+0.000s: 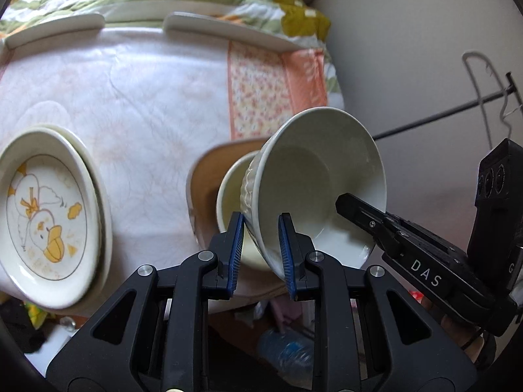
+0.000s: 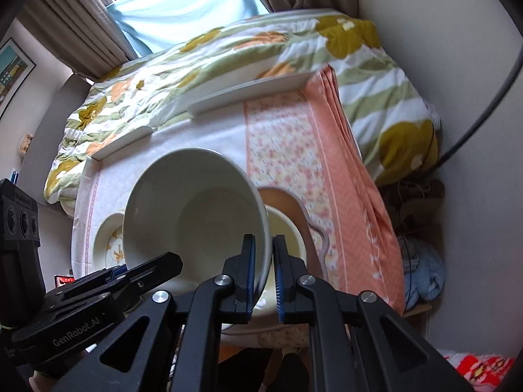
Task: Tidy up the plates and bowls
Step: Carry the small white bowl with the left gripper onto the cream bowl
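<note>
At about nine o'clock in the left wrist view, a duck-printed plate point(image 1: 49, 219) sits on top of another plate on the white quilted table cover point(image 1: 137, 98), well apart from the tongs. Toward the centre, the left gripper point(image 1: 261, 248) pinches the near wall of a white bowl point(image 1: 313, 183): one blue pad lies against the ribbed outside, the other inside the rim, and the bowl is tilted with its mouth facing four o'clock. Just behind it, at about eight o'clock from the bowl, a smaller cream bowl point(image 1: 228, 196) rests in a brown plate point(image 1: 209, 166). At four o'clock the right gripper point(image 1: 356, 209) reaches in, one black finger lying across the bowl's lower inside. In the right wrist view, the left gripper point(image 2: 147, 268) enters from eight o'clock at the bowl's lower edge, while the right gripper point(image 2: 263, 271) at six o'clock is closed on the white bowl point(image 2: 196, 209), its rim caught between the blue pads. The cream bowl point(image 2: 291, 232) shows just right of that rim, at three o'clock from it.
</note>
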The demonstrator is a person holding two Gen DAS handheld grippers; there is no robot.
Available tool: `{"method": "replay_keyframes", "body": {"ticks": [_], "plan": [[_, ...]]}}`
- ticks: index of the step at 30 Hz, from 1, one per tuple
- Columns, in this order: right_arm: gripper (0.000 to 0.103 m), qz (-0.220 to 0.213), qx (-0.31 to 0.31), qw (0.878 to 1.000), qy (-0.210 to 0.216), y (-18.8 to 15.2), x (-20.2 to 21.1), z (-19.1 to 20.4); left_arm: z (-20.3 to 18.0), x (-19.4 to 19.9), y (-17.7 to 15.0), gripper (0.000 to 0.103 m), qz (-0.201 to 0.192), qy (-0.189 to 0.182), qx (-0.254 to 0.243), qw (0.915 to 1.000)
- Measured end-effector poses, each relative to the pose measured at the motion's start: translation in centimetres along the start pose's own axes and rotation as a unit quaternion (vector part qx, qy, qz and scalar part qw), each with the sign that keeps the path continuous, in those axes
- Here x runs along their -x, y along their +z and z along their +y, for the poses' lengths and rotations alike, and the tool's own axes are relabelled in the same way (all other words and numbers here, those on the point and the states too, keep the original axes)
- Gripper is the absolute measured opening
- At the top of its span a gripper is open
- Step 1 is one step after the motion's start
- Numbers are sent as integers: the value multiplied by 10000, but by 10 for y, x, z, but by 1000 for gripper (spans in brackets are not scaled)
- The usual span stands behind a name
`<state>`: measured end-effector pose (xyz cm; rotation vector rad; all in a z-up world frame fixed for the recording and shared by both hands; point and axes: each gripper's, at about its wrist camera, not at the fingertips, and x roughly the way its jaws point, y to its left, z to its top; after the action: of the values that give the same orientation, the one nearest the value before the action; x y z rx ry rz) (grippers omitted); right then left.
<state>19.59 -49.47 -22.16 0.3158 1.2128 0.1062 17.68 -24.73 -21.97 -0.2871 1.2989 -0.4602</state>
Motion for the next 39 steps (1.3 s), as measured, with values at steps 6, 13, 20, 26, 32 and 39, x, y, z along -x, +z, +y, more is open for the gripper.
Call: {"method": "replay_keyframes", "body": {"ticks": [6,13,20,26,32,39], "plan": [[10,241,-318,9992,39,-14,-23,-14,9,-25,-3,19,346,260,-157,9989],[10,284,-388,9988,60,-14,-31,-21,5,-35,2,19,460,424,-330,9975],[10,373,-381,9985,92,-14,-37,-24,0,-41,7,19,458,611,-503,9958],[10,365,-420,9984,107,-14,-37,-24,-6,-43,7,19,478,857,-778,9921],[11,334,-462,9983,126,-15,-36,-25,-12,-44,6,19,455,1225,-1075,9856],[11,271,-501,9983,101,-14,-34,-28,-14,-44,6,19,447,1323,-1185,9831]]}}
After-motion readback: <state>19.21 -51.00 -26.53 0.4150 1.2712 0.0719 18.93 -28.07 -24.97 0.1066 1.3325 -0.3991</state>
